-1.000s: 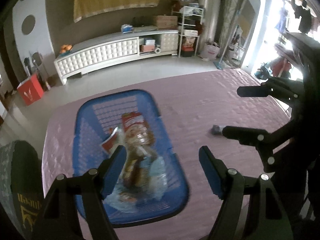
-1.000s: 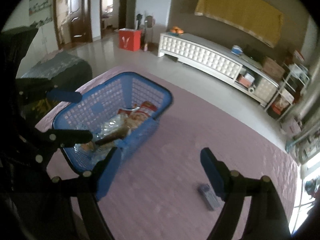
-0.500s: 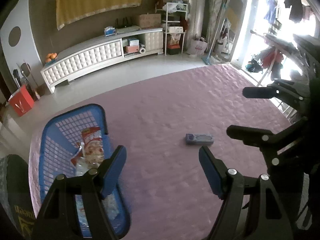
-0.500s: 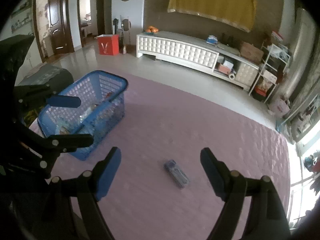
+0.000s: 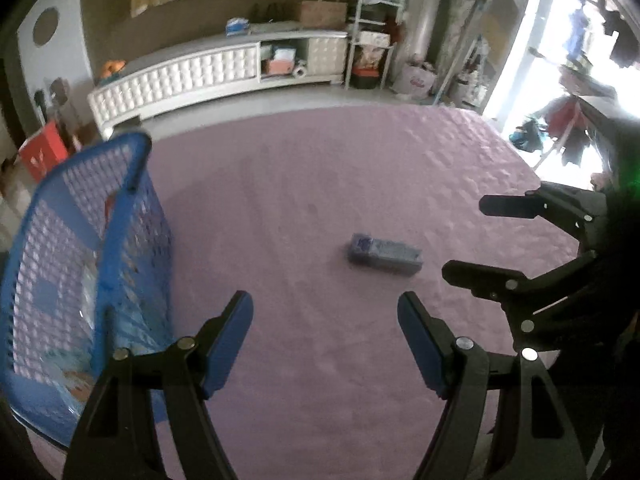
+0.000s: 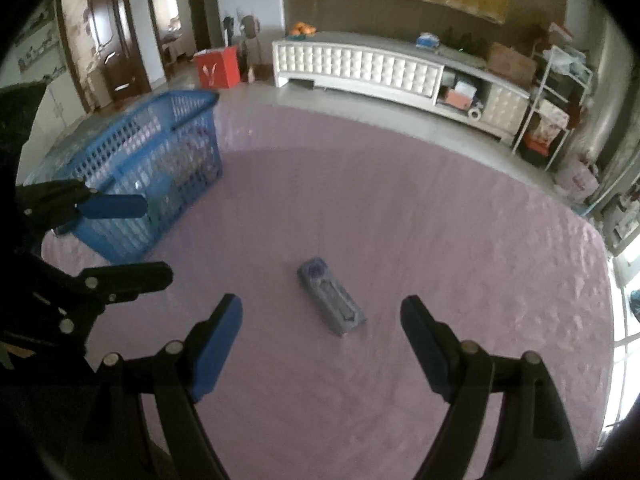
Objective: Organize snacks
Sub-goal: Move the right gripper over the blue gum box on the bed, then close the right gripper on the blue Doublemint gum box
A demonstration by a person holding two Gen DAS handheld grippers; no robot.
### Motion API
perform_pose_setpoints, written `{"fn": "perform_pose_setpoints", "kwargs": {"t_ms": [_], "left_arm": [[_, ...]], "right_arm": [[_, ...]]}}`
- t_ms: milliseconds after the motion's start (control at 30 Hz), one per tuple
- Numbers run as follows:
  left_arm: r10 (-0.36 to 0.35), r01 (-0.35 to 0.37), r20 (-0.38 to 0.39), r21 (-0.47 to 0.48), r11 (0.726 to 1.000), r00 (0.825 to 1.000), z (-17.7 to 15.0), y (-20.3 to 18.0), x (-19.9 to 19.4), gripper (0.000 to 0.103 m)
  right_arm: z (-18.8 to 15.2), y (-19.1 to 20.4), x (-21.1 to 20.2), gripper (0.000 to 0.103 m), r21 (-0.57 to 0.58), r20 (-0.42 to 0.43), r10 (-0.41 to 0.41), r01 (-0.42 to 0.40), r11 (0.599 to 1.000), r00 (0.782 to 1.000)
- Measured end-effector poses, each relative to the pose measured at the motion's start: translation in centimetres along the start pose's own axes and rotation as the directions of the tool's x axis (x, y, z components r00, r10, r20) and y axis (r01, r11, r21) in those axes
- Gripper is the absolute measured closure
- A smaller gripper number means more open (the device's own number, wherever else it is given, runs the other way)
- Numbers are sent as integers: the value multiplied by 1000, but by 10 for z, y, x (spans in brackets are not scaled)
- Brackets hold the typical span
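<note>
Left gripper [image 5: 325,322]: fingers [image 5: 230,340] spread wide, nothing between them, touching nothing. Right gripper [image 6: 322,326]: fingers [image 6: 216,330] also wide apart, empty, hovering over the purple bed cover [image 6: 440,240].

Snack packet [image 6: 331,296]: small, oblong, bluish-grey, lying flat on the cover, well to the right of the blue basket [image 6: 148,168]. From the right wrist its long axis slants from upper left to lower right; from the left wrist the packet [image 5: 385,255] lies almost crosswise. The printed end is the one nearer the basket [image 5: 80,248]. Basket holds wrapped snacks, blurred.
</note>
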State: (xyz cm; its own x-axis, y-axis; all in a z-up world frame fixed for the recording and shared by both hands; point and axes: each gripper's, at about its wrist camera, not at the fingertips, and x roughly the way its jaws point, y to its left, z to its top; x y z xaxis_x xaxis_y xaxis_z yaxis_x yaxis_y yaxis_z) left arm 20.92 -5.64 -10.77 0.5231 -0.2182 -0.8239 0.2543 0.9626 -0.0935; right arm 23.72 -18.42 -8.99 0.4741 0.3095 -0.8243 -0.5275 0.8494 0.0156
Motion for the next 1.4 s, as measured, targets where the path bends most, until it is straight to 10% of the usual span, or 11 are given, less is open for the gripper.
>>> {"fn": "perform_pose_setpoints", "kwargs": {"t_ms": [667, 867, 1400], "left_arm": [[55, -55, -61, -6, 998, 997, -11, -3, 78, 36], [59, -59, -73, 3, 998, 996, -4, -3, 87, 36], [69, -73, 87, 44, 996, 994, -3, -13, -8, 36]], "right_arm": [[-10, -28, 91, 33, -59, -89, 130, -136, 989, 988], [-10, -26, 89, 56, -76, -50, 109, -113, 991, 993], [-6, 13, -7, 68, -47, 84, 43, -39, 998, 996]]}}
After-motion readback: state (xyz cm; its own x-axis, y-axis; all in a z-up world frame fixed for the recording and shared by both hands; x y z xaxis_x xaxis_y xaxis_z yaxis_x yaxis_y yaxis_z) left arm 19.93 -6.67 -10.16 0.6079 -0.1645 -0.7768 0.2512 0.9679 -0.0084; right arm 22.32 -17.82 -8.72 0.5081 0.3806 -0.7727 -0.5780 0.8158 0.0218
